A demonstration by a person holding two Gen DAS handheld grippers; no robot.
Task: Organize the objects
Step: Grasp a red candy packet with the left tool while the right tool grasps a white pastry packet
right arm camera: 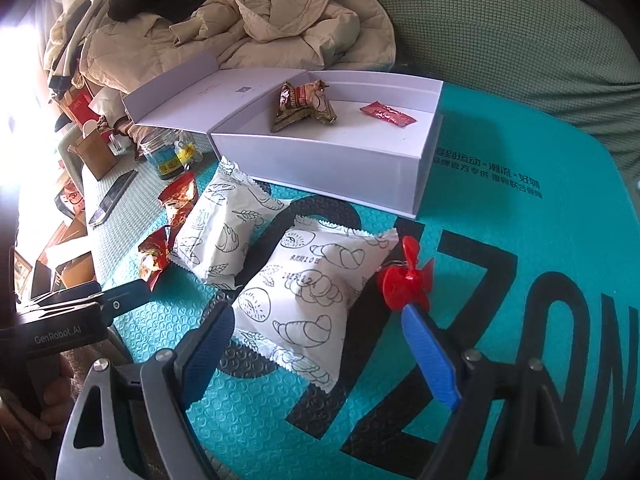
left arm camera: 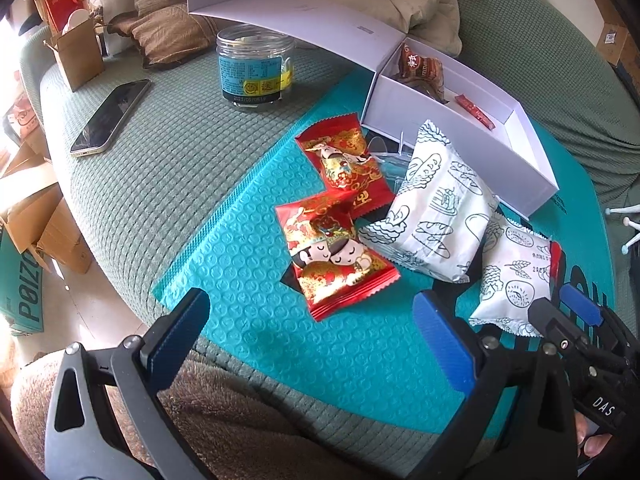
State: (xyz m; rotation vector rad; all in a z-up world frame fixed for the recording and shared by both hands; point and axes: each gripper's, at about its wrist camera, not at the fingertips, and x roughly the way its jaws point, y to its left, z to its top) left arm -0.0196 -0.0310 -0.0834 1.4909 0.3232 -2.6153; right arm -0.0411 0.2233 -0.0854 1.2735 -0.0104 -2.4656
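Two wrapped snacks [right arm camera: 306, 106] in white box [right arm camera: 320, 160]

A lived-in home: a green-covered sofa [left arm camera: 168, 168] with a brown cushion [left arm camera: 168, 36], a beige jacket [right arm camera: 256, 20] dumped on it, a phone [left arm camera: 110, 116] lying loose, and cardboard boxes [left arm camera: 44, 232] on the floor beside it.

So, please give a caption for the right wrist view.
Open right tongs straddle a white bread packet before the open white box.

Both grippers carry ribbed blue pads [right arm camera: 430, 354] on dark grey frames with silver screws [right arm camera: 472, 355]; "GenRobot.AI" lettering [right arm camera: 59, 337] sits at nine o'clock.
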